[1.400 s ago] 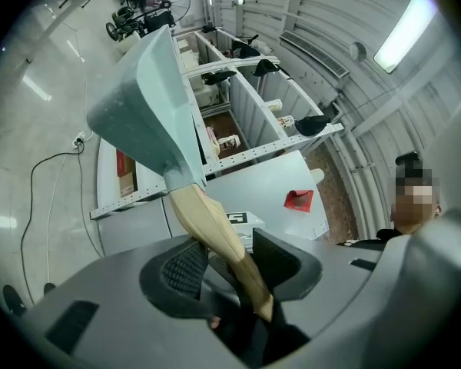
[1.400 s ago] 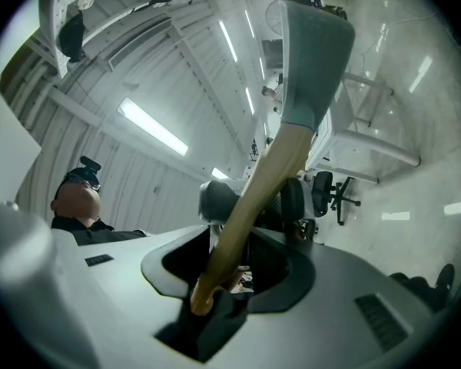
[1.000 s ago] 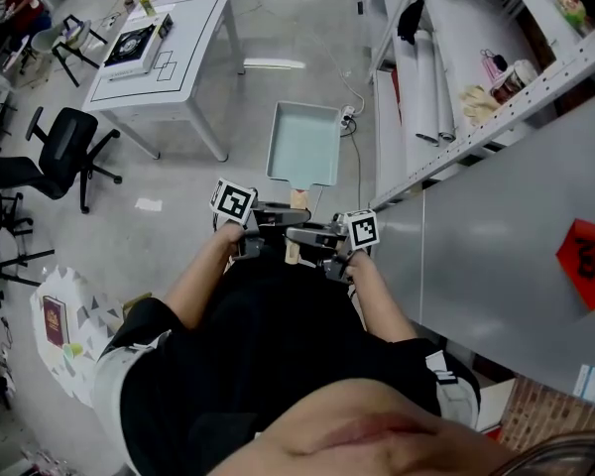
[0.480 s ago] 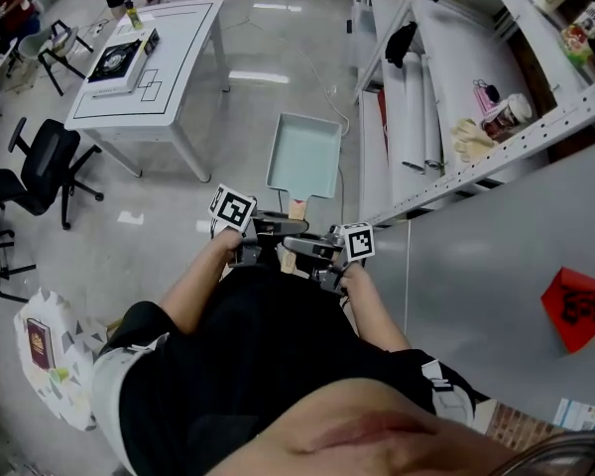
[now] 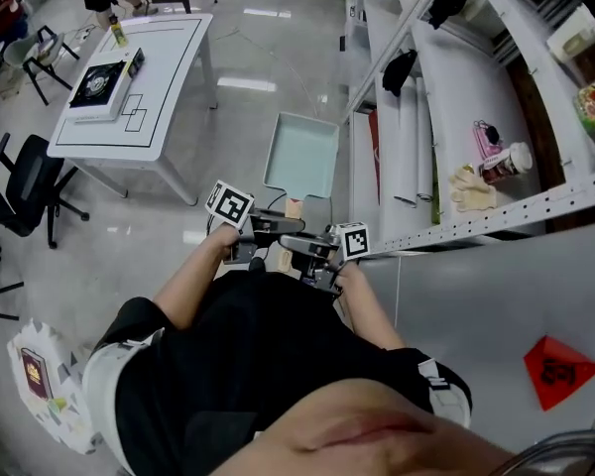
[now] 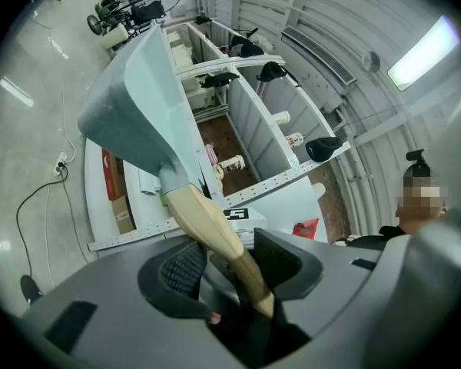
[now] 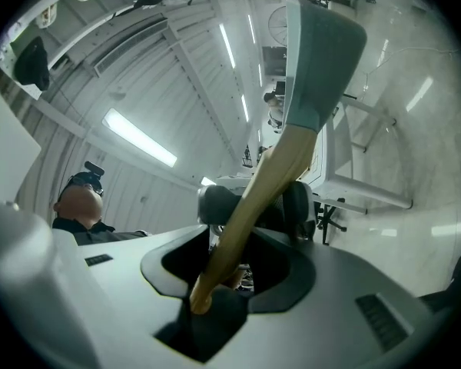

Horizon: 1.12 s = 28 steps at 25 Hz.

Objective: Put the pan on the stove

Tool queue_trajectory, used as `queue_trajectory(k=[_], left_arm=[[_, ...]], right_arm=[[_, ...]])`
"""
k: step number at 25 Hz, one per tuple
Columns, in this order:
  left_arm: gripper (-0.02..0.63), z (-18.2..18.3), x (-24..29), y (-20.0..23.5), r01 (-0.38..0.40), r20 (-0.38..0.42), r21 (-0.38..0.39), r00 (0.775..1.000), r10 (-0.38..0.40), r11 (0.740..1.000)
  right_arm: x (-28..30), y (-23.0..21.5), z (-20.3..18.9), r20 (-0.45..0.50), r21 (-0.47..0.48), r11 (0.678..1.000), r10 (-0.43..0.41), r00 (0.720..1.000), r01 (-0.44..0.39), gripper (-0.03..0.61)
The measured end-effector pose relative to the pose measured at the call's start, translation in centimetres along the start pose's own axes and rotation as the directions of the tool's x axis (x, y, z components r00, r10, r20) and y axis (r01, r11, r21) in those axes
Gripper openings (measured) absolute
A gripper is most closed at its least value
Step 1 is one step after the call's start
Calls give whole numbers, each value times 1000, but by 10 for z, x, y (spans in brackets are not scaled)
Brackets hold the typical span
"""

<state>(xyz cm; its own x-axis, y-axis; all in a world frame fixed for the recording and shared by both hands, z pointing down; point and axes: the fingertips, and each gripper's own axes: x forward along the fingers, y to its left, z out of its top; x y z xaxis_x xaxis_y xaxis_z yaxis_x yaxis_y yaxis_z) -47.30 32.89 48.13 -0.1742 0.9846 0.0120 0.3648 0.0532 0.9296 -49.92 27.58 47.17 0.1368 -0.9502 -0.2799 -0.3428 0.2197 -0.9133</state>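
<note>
1. Since a second ago the whole view has swung. The white table (image 5: pixel 169 77) carrying a black flat unit (image 5: pixel 99 82) (looks like the portable stove, can't be sure) has slid from about 11 o'clock out to 10 o'clock. The shelving rack (image 5: pixel 446 77) on the right now shows a lot more of its shelves. The pan has stayed put relative to both claws, so it's the person walking or turning, not a regrip.
2. The left gripper (image 6: pixel 232 264) has its jaws partway closed and clamped on the pan's wooden handle (image 6: pixel 207 225), with the pads pressing it from both sides near the butt end.
3. The pan (image 5: pixel 302 155) is square and pale teal. It's held out in the air at 12 o'clock over bare floor, touching nothing but the grippers.
4. The right gripper (image 7: pixel 253 206) is set about the same, jaws partly closed and squeezing that same handle just beside the left one, coming in from the opposite side.
5. The rack sits at 1 to 2 o'clock, near the pan's right edge in the head view. I'd watch that corner on any turn.
6. My read is that this is mid-carry. The pan is well apart from the table, so the route needs to bend toward 10 o'clock before any set-down.
</note>
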Motion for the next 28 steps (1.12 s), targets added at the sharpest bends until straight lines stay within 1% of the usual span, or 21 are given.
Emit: queue_trajectory(k=[2,3,5,6,8,11,16,17,18,20,21,23,25,28], left_arm=[[198,20,-5,7,-2,0,-1,1000,2,1000],[198,31,-9,12,-12,-3,14,1000,12,1000],[198,54,-18,21,-43,-11,88,999,44,995],[198,64,-22,25,-47,-11,100,999,49,994],[199,79,-29,33,-41,-4,78,999,41,996],[199,99,-41,44,-61,0,116,998,61,991],[201,115,-33,54,-3,10,41,1000,3,999],[201,119,-31,58,-5,6,37,1000,5,999],[201,126,-31,63,-16,-1,50,1000,16,999],[201,138,-31,72,-18,-8,33,1000,19,999],[202,145,-30,77,-26,-11,37,1000,26,999],[202,165,-30,91,-55,-18,77,998,56,996],[202,186,-27,102,-60,-14,59,998,61,996],[204,225,-27,124,-110,-13,101,994,112,989]], right_arm=[[5,-8,21,-21,-27,1000,-11,1000,10,164],[8,-13,30,-37,-42,999,-23,999,22,166],[14,-22,49,-53,-44,999,-29,998,27,166],[16,-25,58,-50,-31,999,-22,999,20,166],[23,-31,75,-35,0,1000,-2,999,2,166],[31,-41,93,-47,-29,999,-26,999,25,167],[25,-50,114,-53,-47,998,-52,997,50,169],[23,-53,119,-53,-50,997,-52,997,50,169],[22,-57,125,-51,-52,998,-50,997,47,170],[21,-65,139,-39,-43,998,-42,998,40,171],[19,-69,147,-29,-27,999,-38,999,37,172],[14,-78,165,-15,0,1000,-30,999,30,172],[10,-87,188,-29,-19,1000,-15,999,14,173],[6,-99,227,-49,-26,999,17,999,-18,175]])
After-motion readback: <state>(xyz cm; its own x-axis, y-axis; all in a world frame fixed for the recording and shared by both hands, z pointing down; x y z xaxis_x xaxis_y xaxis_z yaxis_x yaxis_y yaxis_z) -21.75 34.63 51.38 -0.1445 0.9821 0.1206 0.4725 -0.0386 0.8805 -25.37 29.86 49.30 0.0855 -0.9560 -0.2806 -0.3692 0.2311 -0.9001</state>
